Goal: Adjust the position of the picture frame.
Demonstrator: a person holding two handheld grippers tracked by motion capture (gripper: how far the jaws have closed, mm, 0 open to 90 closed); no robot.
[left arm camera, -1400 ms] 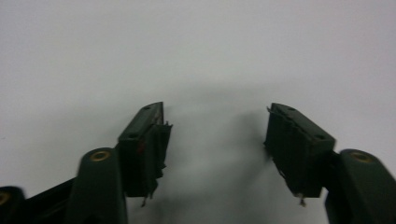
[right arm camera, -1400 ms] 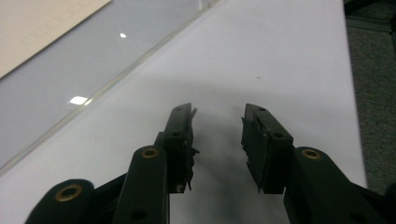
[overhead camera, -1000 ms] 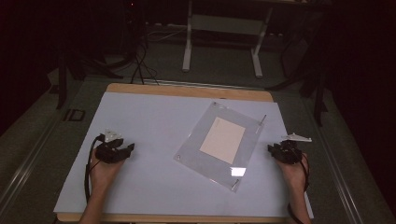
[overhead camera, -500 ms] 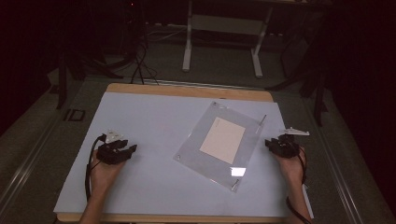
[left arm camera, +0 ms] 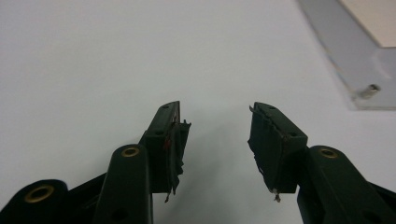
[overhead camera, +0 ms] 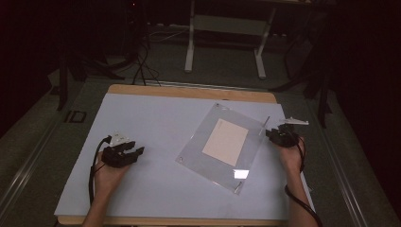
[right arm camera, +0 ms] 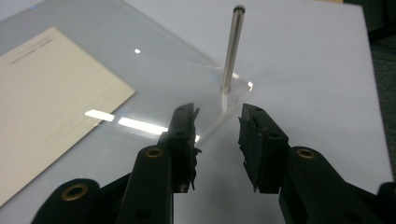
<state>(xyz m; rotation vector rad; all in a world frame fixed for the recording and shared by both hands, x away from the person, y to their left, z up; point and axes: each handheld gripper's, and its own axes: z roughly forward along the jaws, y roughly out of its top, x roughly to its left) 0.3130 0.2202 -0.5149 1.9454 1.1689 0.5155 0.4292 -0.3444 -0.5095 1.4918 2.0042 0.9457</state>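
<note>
1. Clear acrylic frame (overhead camera: 222, 144) lies flat on the white sheet (overhead camera: 151, 118), right of centre, turned diagonal, w/ a cream card (overhead camera: 226, 142) under its clear plate.
2. Metal pins at its corners: one upright pin (right arm camera: 232, 49) stands at the corner nearest your right gripper (right arm camera: 217, 140); a short pin (left arm camera: 371, 90) sits at the corner seen from your left gripper view.
3. Your right gripper (overhead camera: 276, 135) sits just beside the frame's right corner, jaws apart, nothing btwn them. They've just been closing a bit; the upright pin is just ahead of the tips, not touched.
4. Your left gripper (overhead camera: 130, 153) rests on the bare sheet, well apart from the frame, pointed toward it. Jaws released, gap empty (left arm camera: 217, 140); they narrowed a moment ago.
5. Sheet lies on a wood table (overhead camera: 189, 92); dark floor & a white stand (overhead camera: 224, 28) beyond.
</note>
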